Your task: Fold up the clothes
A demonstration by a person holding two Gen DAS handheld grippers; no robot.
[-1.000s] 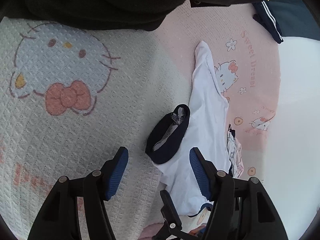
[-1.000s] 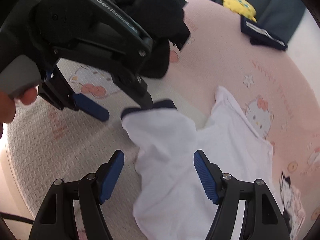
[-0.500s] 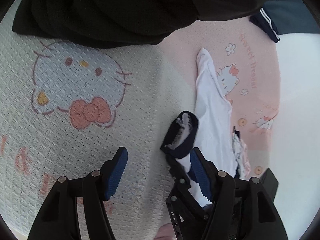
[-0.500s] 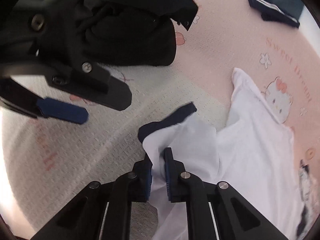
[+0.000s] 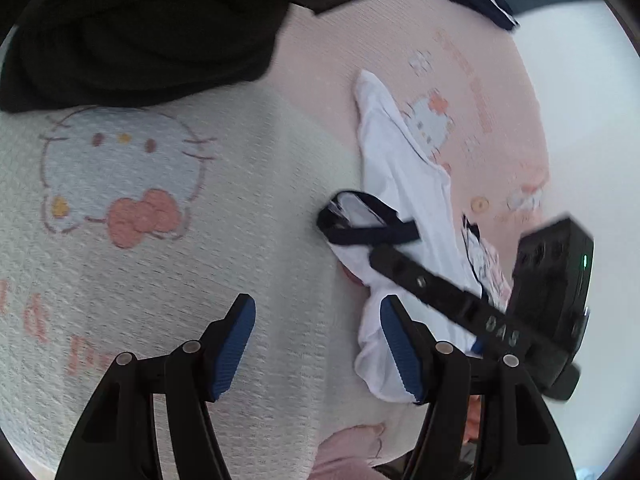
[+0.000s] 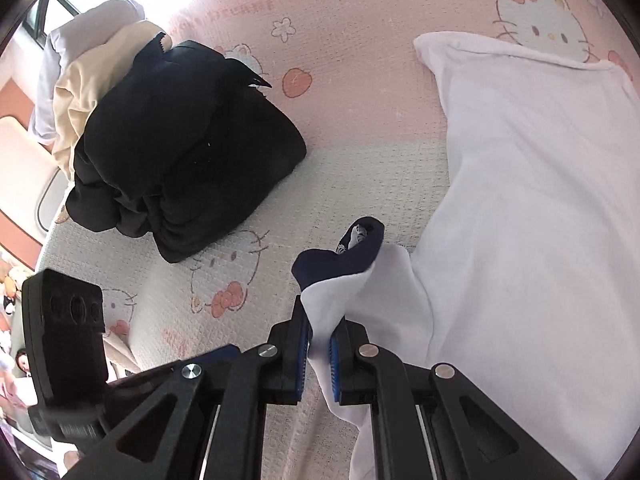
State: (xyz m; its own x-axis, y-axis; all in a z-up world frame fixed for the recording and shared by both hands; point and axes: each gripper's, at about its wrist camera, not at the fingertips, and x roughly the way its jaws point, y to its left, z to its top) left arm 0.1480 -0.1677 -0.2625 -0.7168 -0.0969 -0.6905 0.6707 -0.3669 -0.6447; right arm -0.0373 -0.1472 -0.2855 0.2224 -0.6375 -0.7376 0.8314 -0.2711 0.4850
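Lying on the bed cover (image 6: 360, 128), a white T-shirt (image 6: 532, 208) with a dark navy collar (image 6: 340, 260). Long axis running from the collar, near the camera in the right wrist view, away toward the far hem at the upper right; in the left wrist view (image 5: 404, 184) stretched as a narrow strip pointing up and away. Smooth thin knit, with soft folds and a ribbed neck band. Cover of waffle texture, pink and cream, printed with cartoon cats, bows and flowers.

Right gripper (image 6: 318, 354) closed tight, blue ribbed fingers (image 6: 335, 364) pinching the white cloth just below the collar and lifting it a little. Left gripper (image 5: 316, 348) spread wide, holding nothing, one finger just beside the shirt edge.

Beyond, well apart from the shirt, a crumpled black garment (image 6: 180, 152) in a heap, with a cream one (image 6: 88, 92) behind it. No containers.
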